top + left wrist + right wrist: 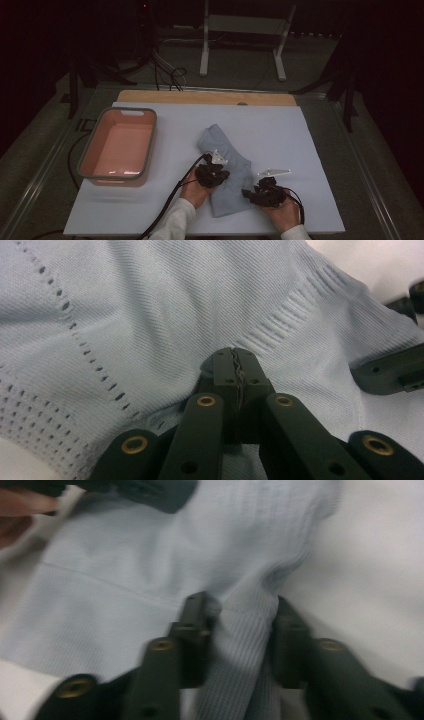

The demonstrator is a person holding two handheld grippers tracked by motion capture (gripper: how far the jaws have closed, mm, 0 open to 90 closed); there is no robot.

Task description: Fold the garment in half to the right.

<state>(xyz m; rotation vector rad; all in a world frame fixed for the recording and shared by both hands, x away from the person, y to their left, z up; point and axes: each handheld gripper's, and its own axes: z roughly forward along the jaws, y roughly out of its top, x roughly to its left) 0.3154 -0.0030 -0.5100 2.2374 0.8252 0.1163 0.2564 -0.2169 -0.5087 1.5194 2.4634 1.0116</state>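
A light blue knit garment (231,150) lies crumpled on the white mat (280,125), near its front middle. My left gripper (212,172) rests on the garment's left side; in the left gripper view its jaws (235,360) are shut, with the fabric (150,300) puckered around the tips. My right gripper (250,192) is at the garment's lower right edge. In the right gripper view, a ribbed fold of the garment (245,645) fills the gap of my right gripper (240,615), and both jaws touch it. That view is blurred.
A pink basin with a grey rim (120,111) stands on the mat's left side. A wooden board edge (200,96) runs behind the mat. Cables trail from both grippers toward the front. White stand legs (204,60) are on the floor beyond.
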